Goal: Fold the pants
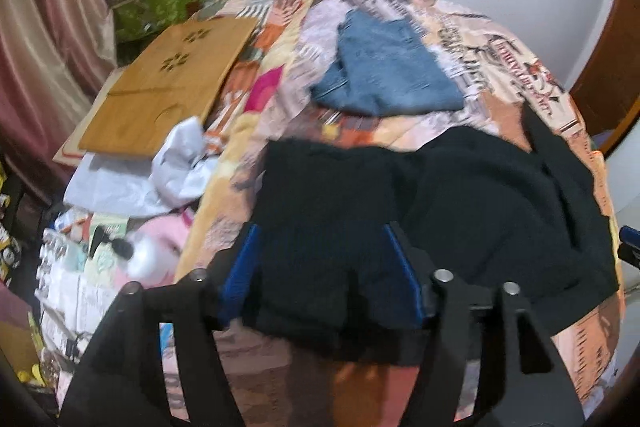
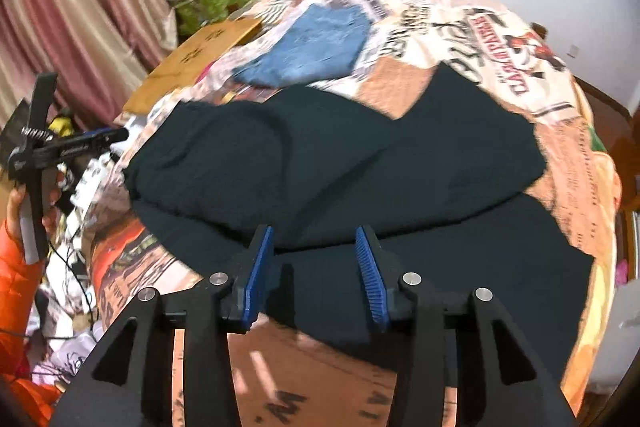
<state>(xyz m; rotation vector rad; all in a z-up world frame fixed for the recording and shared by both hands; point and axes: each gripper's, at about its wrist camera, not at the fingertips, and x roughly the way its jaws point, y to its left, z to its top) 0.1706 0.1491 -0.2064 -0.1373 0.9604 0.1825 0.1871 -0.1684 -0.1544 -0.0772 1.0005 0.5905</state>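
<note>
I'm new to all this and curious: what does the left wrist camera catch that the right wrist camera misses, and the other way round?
Only the left wrist view shows the white plastic bag beside the wooden board, and the pink plush toy below it.

Only the right wrist view shows the person's orange sleeve and the whole left gripper seen from the side.

Both show the dark pants spread on the patterned blanket, folded blue jeans farther back, the wooden board, pink curtains, and each camera's own open jaws over the pants.
</note>
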